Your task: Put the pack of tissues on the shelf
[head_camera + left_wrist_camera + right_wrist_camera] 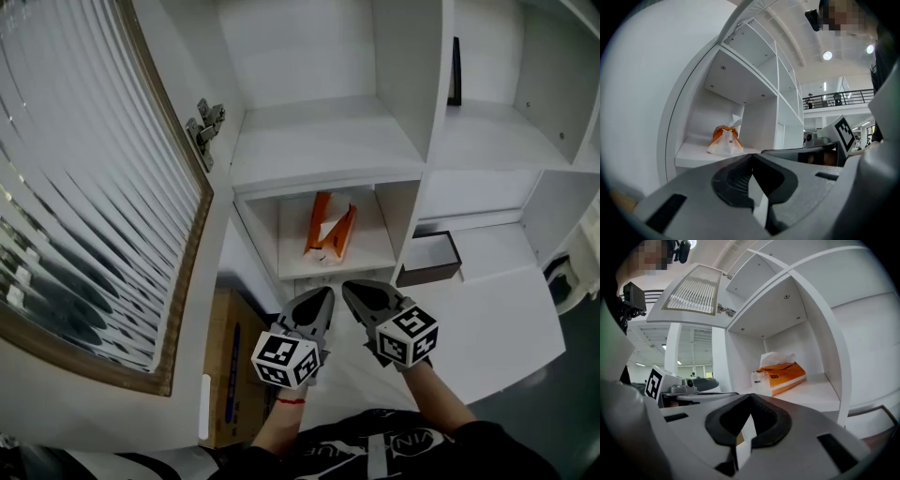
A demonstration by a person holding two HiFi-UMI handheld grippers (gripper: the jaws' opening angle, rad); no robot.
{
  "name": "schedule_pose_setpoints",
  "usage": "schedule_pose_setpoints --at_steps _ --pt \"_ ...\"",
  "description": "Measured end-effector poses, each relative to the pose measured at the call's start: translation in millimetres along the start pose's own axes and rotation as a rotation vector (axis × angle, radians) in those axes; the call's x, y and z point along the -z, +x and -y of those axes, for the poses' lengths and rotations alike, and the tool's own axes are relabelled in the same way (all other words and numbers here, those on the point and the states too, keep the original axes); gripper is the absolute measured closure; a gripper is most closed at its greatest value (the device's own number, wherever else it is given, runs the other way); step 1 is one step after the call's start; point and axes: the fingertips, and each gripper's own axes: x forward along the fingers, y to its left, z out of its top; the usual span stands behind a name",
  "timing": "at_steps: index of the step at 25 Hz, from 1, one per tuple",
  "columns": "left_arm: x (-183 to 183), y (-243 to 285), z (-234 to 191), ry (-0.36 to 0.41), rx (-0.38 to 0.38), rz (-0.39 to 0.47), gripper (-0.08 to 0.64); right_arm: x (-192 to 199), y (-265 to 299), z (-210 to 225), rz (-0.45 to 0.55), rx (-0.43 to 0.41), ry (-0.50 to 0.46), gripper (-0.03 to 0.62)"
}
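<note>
Head view: the pack of tissues (328, 228) lies in a low compartment of the white shelf (361, 261), with the left hand-held gripper (325, 293) and right hand-held gripper (349, 289) side by side below it. Left gripper view: jaws closed, empty, and the pack sits beyond them on the shelf. Right gripper view: jaws closed together, holding nothing

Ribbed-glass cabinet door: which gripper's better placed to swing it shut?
Left, probably. The open ribbed-glass door hangs left of the left gripper; the right gripper sits farther from it. Both are shut and empty.
</note>
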Motion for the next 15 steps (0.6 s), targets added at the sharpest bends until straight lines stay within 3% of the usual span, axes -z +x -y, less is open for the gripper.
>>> schedule_pose_setpoints --at_steps 15 --pt "21 -14 18 -0.030 -0.031 -0.029 0.554 20 -26 -20 -0.034 -0.035 -0.040 0.589"
